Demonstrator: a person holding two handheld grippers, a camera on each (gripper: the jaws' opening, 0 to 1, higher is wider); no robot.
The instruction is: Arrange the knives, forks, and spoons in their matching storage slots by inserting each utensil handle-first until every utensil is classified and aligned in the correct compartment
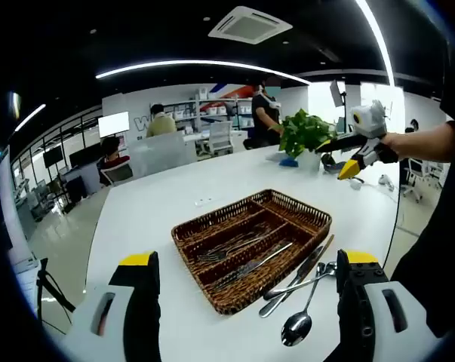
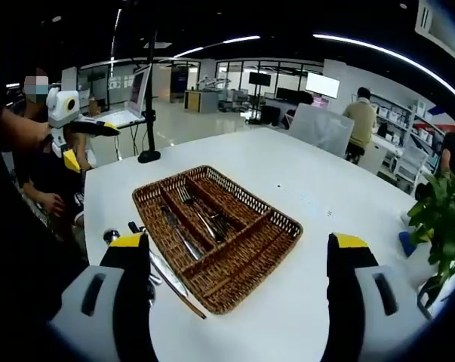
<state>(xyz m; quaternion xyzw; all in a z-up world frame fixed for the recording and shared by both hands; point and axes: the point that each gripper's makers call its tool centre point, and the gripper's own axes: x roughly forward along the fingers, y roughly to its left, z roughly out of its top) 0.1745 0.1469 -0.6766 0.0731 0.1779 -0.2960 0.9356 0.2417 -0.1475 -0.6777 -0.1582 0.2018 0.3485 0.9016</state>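
Left gripper (image 1: 242, 302) hovering, jaws wide, empty | right gripper (image 2: 238, 290) likewise wide, empty | wicker tray (image 1: 306, 216) holding forks (image 1: 227, 251) and knives | loose spoons (image 1: 299, 320) lying beside tray | advice: be gripping one spoon mid-handle, inserting handle-first.

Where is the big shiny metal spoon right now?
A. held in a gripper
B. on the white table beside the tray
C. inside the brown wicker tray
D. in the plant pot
B: the shiny metal spoon lies on the white table just outside the brown wicker tray, with other loose utensils.
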